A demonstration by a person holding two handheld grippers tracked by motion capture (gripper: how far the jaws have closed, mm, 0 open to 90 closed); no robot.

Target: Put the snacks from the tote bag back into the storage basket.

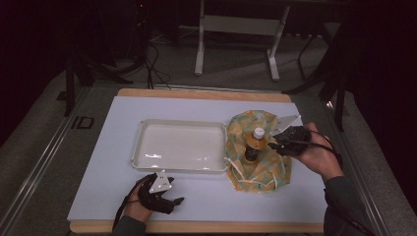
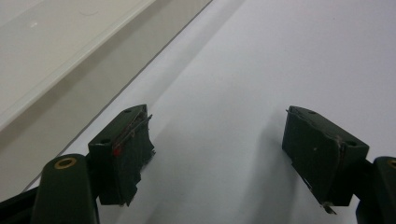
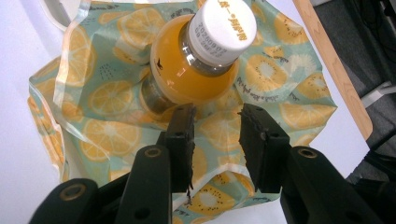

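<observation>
Bottle (image 1: 255,143): orange juice, white cap, upright on the lemon-print bag (image 1: 268,173), right of the tray (image 1: 142,129) on the tabletop (image 1: 108,147).
Right claw (image 1: 273,139): just beside the bottle, jaws partly apart, holding nothing.
Left claw (image 1: 173,202): wide open, empty, low over the tabletop near the front edge.

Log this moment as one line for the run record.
right gripper: open beside bottle | bottle: upright on lemon-print bag | left gripper: open, empty, near tray

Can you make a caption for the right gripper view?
Open right gripper beside orange bottle on lemon-print bag.
</observation>
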